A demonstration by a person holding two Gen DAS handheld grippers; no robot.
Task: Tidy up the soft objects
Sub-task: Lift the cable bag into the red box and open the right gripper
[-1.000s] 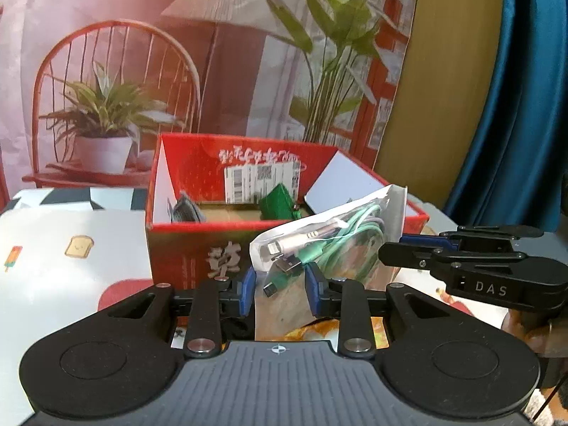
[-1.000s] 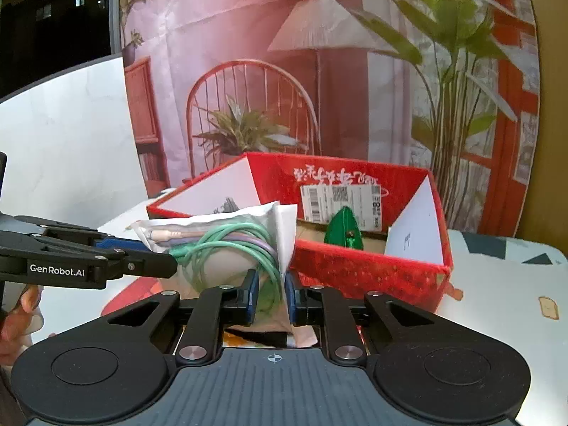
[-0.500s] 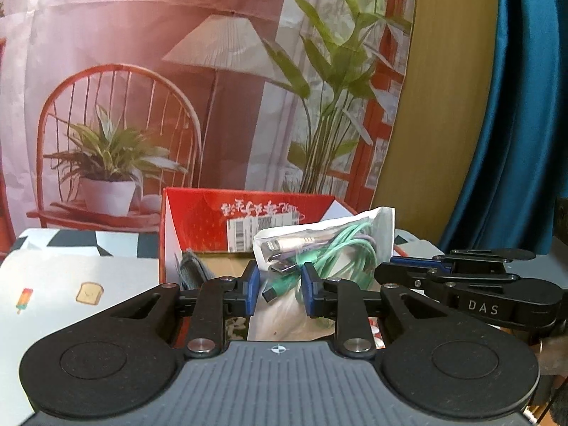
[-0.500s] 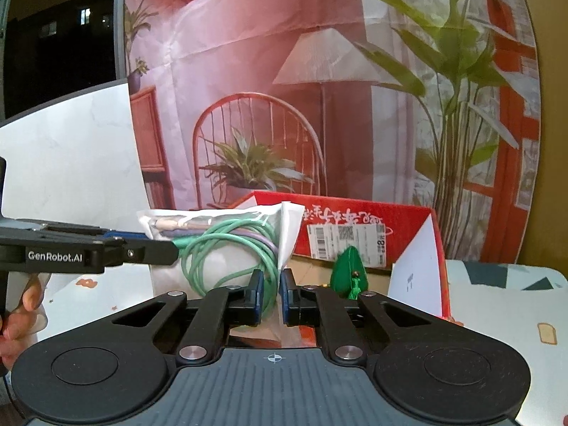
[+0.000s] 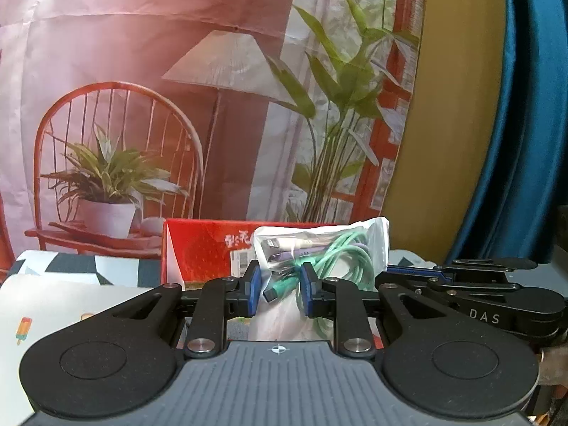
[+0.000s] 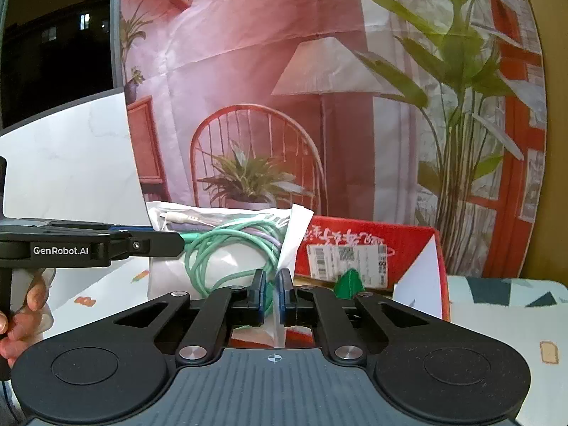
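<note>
Pink printed cloth, the backdrop (image 5: 149,71), fills the space beyond both tongs, showing a red chair, a potted plant, a lamp and tall leaves. Below it, past the fingertips, stands the red cardboard box (image 5: 198,252) with its flaps up; in the right wrist view the box (image 6: 401,245) sits ahead and to the right of the tongs, with a white label on its inner wall and a green object (image 6: 349,282) poking up inside. A patterned tablecloth (image 5: 53,305) lies under everything.

Held up in front of the box is the clear plastic bag of cables (image 5: 340,248), with coiled mint-green and lilac cords and a few plugs inside. The left gripper (image 5: 280,293) has its blue pads on either side of the bag's lower left part, plugs and plastic between them, the jaws at a narrow gap and pressing on the bag. The right gripper (image 6: 271,296) pinches the bag (image 6: 227,245) by its right edge, jaws nearly together with only thin plastic between the pads. Each tong shows in the other's view, reaching in from the side level with the bag. A hand (image 6: 21,316) grips the left tong's handle.
</note>
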